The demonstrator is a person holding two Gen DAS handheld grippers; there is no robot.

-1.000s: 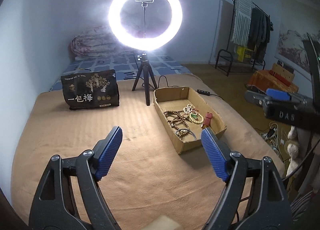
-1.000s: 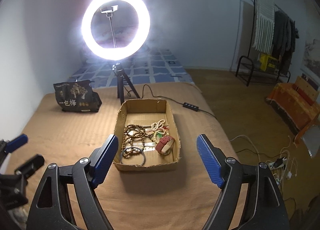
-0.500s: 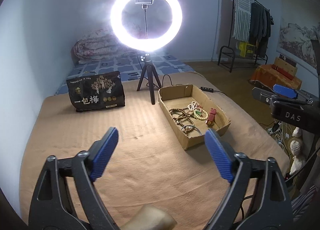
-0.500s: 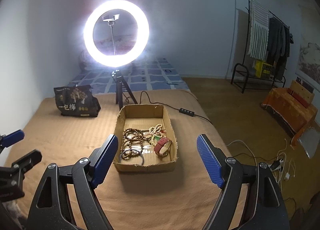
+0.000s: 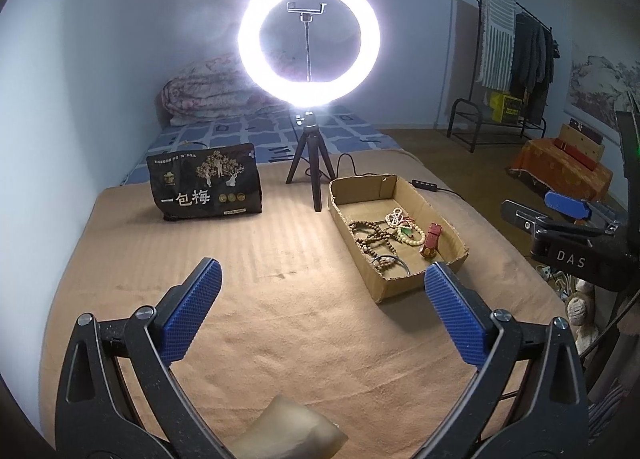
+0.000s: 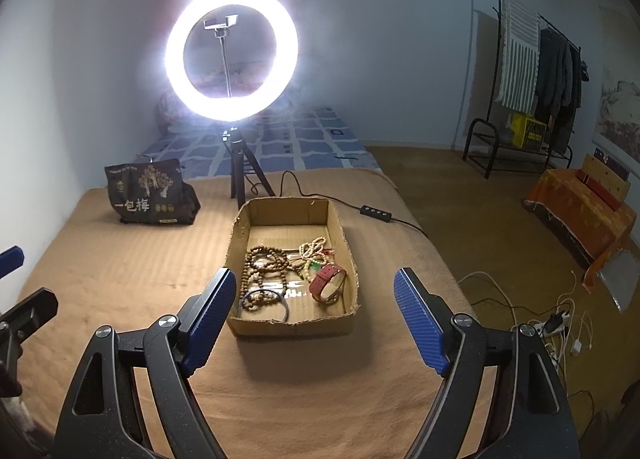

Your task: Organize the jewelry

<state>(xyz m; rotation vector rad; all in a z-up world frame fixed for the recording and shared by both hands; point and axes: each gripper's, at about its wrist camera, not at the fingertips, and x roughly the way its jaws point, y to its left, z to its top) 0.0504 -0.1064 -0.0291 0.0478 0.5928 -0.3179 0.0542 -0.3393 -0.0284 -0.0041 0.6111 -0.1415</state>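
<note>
left gripper (image 5: pixel 320 295) spread, empty, above the bed's tan blanket (image 5: pixel 280 323) | cardboard box (image 6: pixel 291 321) holds all the jewelry: wooden beads (image 6: pixel 262 269), pale beads (image 6: pixel 314 247), red watch (image 6: pixel 328 283), dark bangle (image 6: pixel 264 301) | right gripper (image 6: pixel 314 313) spread, empty, facing the box | stage unclear: pile heaped for sorting or already gathered
</note>
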